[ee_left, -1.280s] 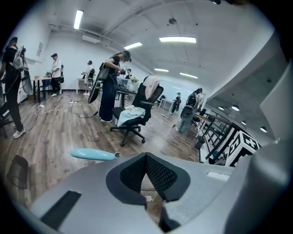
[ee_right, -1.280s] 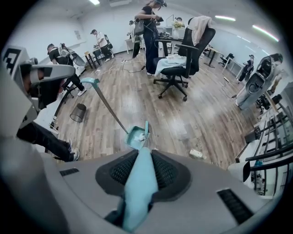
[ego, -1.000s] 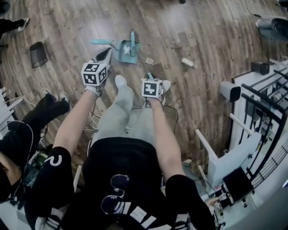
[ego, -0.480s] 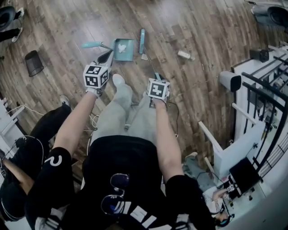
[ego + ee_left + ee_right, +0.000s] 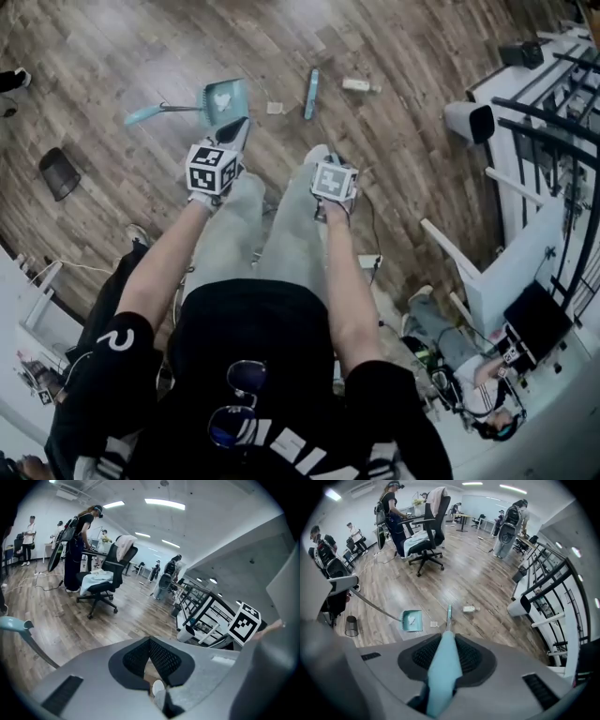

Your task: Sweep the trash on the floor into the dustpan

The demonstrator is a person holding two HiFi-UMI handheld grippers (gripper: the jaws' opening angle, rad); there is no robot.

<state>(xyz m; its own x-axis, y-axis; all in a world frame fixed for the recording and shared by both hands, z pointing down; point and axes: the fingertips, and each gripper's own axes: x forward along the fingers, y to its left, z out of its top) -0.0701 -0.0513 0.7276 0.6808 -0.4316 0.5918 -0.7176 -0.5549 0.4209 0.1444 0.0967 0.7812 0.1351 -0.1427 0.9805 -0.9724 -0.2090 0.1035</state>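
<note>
Since a second ago the broom head (image 5: 310, 94) has come off the right edge of the dustpan (image 5: 234, 103) and now lies clear of it to the right, and both sit farther from the person's feet in the head view.

Nearest, the right claw (image 5: 449, 641) is clenched on the teal broom handle (image 5: 443, 667), which runs out between its pads toward the floor (image 5: 394, 169). The left claw (image 5: 150, 641) is closed with its tips meeting and nothing held. Through the gap behind the tips only wood floor and the toe of a white shoe (image 5: 158, 686) show.

Just beyond the left claw sits the teal dustpan, flat on the floor, with a crumpled white wad (image 5: 220, 94) already inside it. Its thin rod slants away to the left and ends in a teal grip (image 5: 145, 114) (free of either claw).

A small paper scrap (image 5: 274, 108) lies on the floor between the dustpan and the broom head, touching neither. Beyond the broom head and to its right lies a small white bottle-shaped piece (image 5: 356, 85), well apart from the dustpan. Off to the near left stands a black wire bin (image 5: 58, 172). Far across the room is a black office chair (image 5: 426, 531).
</note>
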